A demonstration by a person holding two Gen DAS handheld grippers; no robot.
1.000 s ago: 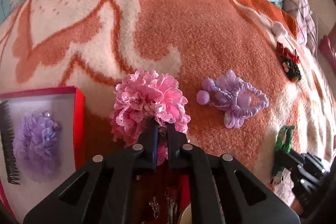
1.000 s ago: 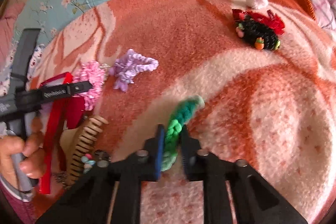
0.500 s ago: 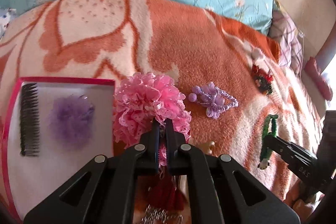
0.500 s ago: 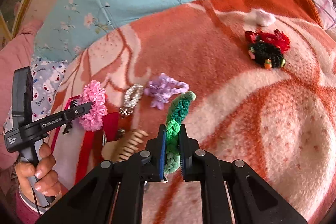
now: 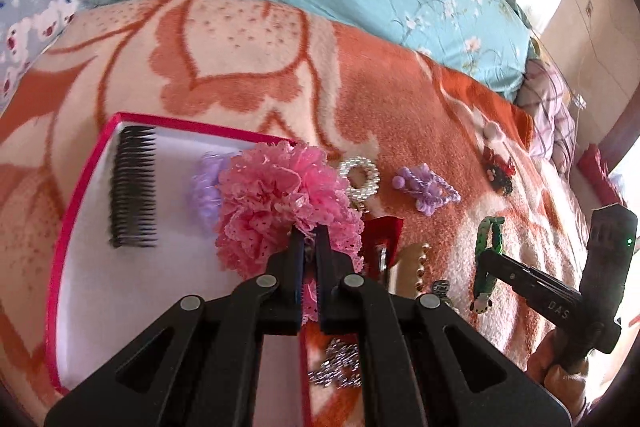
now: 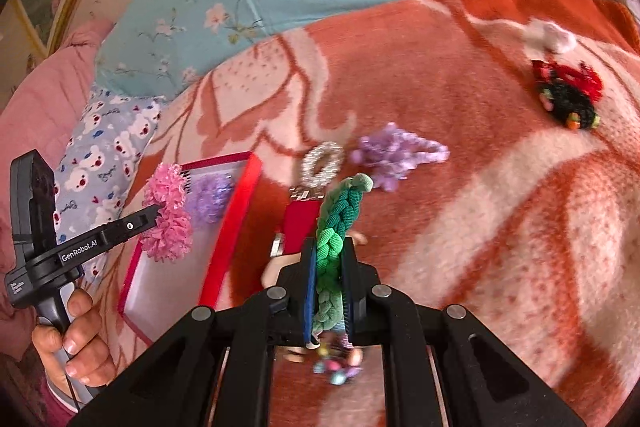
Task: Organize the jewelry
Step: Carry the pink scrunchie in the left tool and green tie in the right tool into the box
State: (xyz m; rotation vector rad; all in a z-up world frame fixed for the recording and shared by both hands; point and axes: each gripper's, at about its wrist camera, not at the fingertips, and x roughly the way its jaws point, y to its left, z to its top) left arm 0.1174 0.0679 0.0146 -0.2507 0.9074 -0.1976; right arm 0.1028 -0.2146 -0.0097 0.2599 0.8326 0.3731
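Two grippers, both loaded. My left gripper (image 5: pixel 306 237): jaws nearly together, pinching the pink ruffled scrunchie (image 5: pixel 280 203) at its near edge; the scrunchie hangs over the right side of the red-rimmed box (image 5: pixel 80 187), above the lilac scrunchie (image 5: pixel 204 187) inside. A black comb (image 5: pixel 134 187) lies in the box's left part, teeth pointing left, long axis near to far. My right gripper (image 6: pixel 329 269): jaws narrowly parted, clamped on the green braided hair tie (image 6: pixel 336 227), its long axis running away from me, far tip tilted right. On the blanket (image 6: pixel 460 227), right of the box: pearl ring (image 6: pixel 323 163), purple beaded tie (image 6: pixel 400 151).
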